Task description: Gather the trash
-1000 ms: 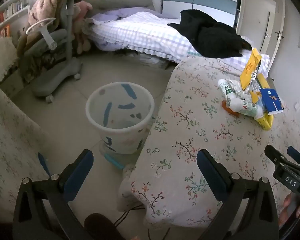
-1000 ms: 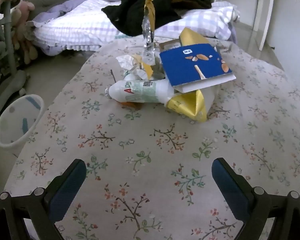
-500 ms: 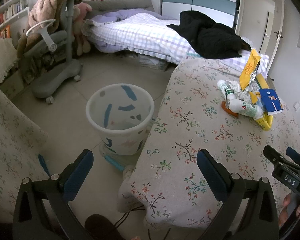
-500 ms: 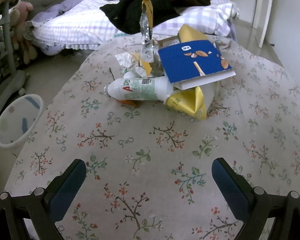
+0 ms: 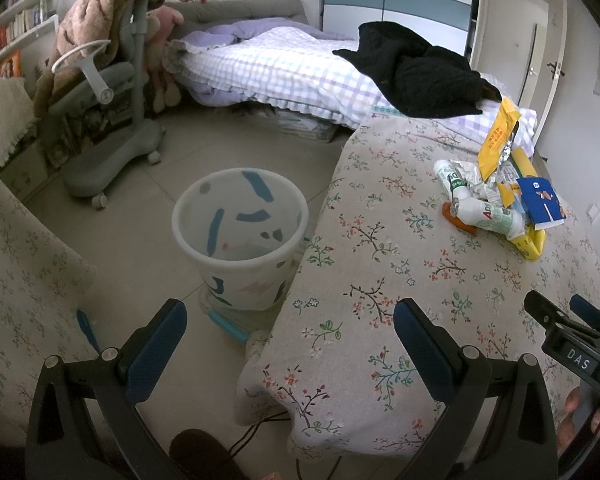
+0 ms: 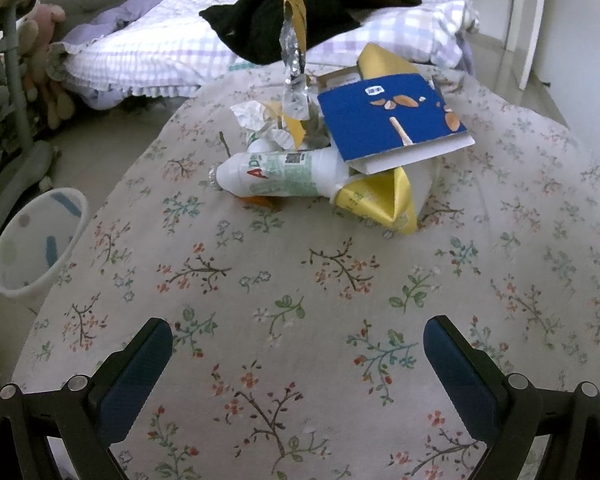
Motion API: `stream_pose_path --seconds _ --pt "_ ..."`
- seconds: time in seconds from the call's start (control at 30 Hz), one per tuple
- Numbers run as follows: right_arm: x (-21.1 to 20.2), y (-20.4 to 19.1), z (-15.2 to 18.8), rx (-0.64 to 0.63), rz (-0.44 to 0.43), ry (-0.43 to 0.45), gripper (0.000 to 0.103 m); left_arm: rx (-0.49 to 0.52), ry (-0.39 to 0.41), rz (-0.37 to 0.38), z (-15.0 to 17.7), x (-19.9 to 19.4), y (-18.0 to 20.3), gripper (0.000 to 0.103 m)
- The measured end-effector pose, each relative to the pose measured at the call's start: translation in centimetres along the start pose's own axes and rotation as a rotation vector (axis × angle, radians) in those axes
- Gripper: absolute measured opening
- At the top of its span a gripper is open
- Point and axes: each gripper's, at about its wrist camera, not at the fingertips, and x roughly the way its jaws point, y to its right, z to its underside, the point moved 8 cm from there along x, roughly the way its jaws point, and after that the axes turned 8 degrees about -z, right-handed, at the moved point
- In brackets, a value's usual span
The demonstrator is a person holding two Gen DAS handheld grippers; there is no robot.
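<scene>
A heap of trash lies on the floral-clothed table (image 6: 292, 304): a white plastic bottle (image 6: 278, 174) on its side, a blue carton (image 6: 392, 118), a yellow carton (image 6: 384, 200), crumpled paper (image 6: 252, 114) and an upright yellow foil wrapper (image 6: 294, 44). In the left wrist view the same bottle (image 5: 488, 214) and wrapper (image 5: 498, 140) sit at the right. A white bin (image 5: 240, 236) with blue marks stands on the floor left of the table. My left gripper (image 5: 290, 334) is open over the table edge and floor. My right gripper (image 6: 298, 354) is open above the cloth, short of the heap.
A bed with a checked cover (image 5: 284, 68) and a black garment (image 5: 416, 72) lies behind the table. A grey wheeled chair (image 5: 108, 120) draped with a blanket stands at the left. A cloth-covered surface (image 5: 16, 264) sits near left. Cables trail on the floor under the table corner.
Both cameras have eased slightly back and up; the heap looks a little farther off. Neither gripper has closed or touched anything.
</scene>
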Motion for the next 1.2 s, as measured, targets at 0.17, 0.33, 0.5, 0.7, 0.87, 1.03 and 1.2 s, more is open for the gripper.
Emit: stream_pose_path --seconds 0.17,0.33,0.5,0.7,0.87,1.03,1.2 --pt "0.0 0.0 0.1 0.002 0.000 0.000 0.103 0.000 0.001 -0.001 0.0 0.0 0.0 0.103" --pt "0.0 0.0 0.0 0.008 0.000 -0.003 0.103 0.000 0.001 0.000 0.0 0.0 0.0 0.103" --pt "0.0 0.1 0.0 0.010 -0.001 -0.003 0.103 0.000 0.001 0.000 0.0 0.0 0.0 0.103" --pt "0.0 0.1 0.0 0.011 -0.001 -0.004 0.103 0.000 0.002 0.000 0.0 0.0 0.0 0.103" --pt "0.0 0.1 0.0 0.013 -0.001 -0.003 0.103 -0.001 0.001 0.000 0.0 0.0 0.0 0.103" --pt "-0.5 0.5 -0.7 0.032 -0.007 0.010 0.103 -0.002 0.009 -0.002 -0.2 -0.1 0.0 0.103" --pt "-1.2 0.5 -1.5 0.036 -0.001 0.021 0.103 -0.010 0.018 0.000 -0.6 -0.5 0.0 0.103"
